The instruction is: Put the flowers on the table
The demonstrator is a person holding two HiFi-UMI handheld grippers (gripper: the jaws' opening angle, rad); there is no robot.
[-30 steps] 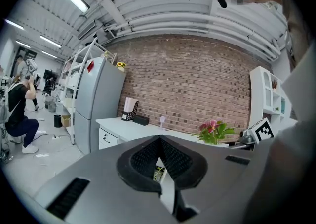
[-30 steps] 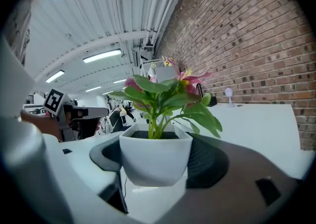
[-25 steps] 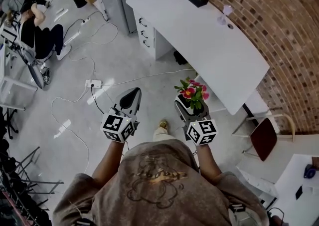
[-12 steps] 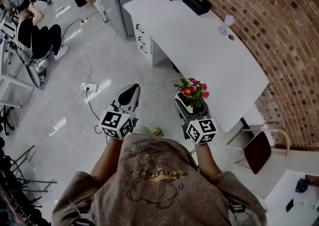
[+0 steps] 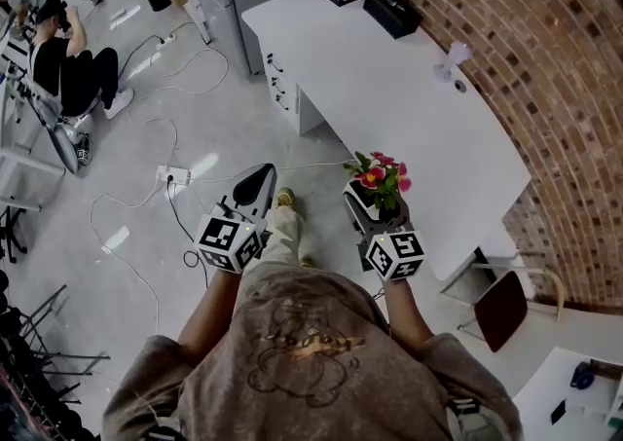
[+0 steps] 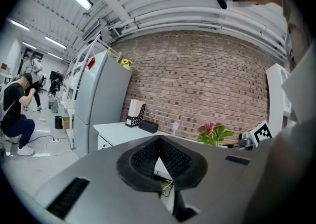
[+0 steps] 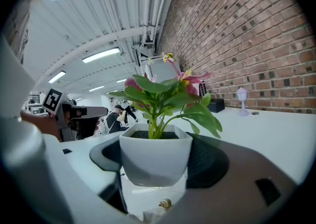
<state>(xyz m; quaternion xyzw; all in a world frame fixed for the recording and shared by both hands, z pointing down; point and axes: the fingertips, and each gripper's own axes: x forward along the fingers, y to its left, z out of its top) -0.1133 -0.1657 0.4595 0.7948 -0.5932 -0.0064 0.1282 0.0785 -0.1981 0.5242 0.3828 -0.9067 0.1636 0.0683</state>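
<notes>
Since the person has stepped forward over the last second, the long white desk (image 5: 419,108) against the red brick wall (image 5: 545,59) now lies nearer the right claw (image 5: 365,205). A shoe (image 5: 284,199) has also come into sight between the two arms. That claw stays clamped on the small white square pot (image 7: 155,154), a jaw on either side wall, with the pink flowers (image 5: 382,176) upright above it. The pot is carried in the air close beside the desk's long edge; whether any of it is over the top yet I cannot tell. The left claw (image 5: 261,176) is pressed together on nothing, out over the grey floor (image 5: 195,128). The carry looks almost finished to me: what remains is a short reach over the edge and setting the pot down on bare surface.
</notes>
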